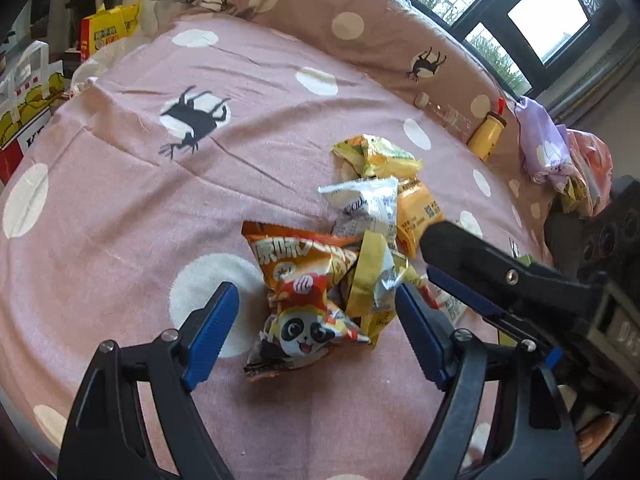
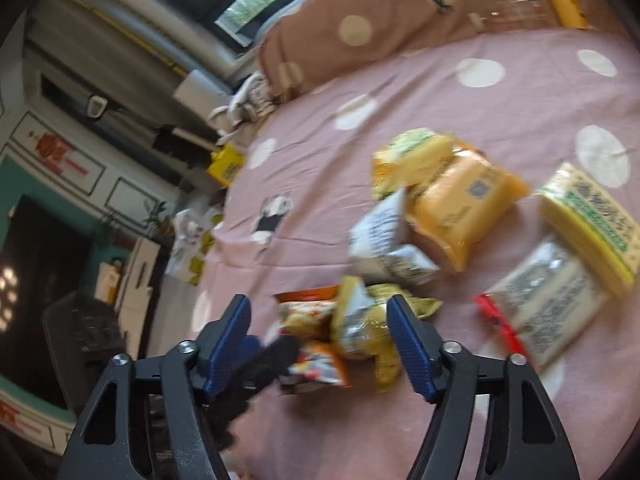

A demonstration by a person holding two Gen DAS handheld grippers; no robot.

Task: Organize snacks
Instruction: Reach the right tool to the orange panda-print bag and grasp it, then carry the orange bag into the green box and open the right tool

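Note:
An orange snack bag with a panda (image 1: 304,292) lies on the pink spotted bedsheet (image 1: 160,208). My left gripper (image 1: 316,330) straddles it, open, blue pads clear of the bag on both sides. A crumpled yellow-and-silver packet (image 1: 374,280) leans on the bag's right side. My right gripper (image 1: 434,260) reaches in from the right beside that packet. In the right wrist view the right gripper (image 2: 320,342) is open around the yellow-and-silver packet (image 2: 364,328), with the orange bag (image 2: 308,316) just left of it. A black finger of the left gripper (image 2: 280,354) crosses there.
More packets lie past the pile: a white one (image 1: 368,200), an orange one (image 2: 464,208), a yellow-green one (image 2: 412,160), a large yellow pack (image 2: 592,216) and a pale pack with a red edge (image 2: 548,296). A yellow bottle (image 1: 486,136) leans on the brown pillow (image 1: 360,20).

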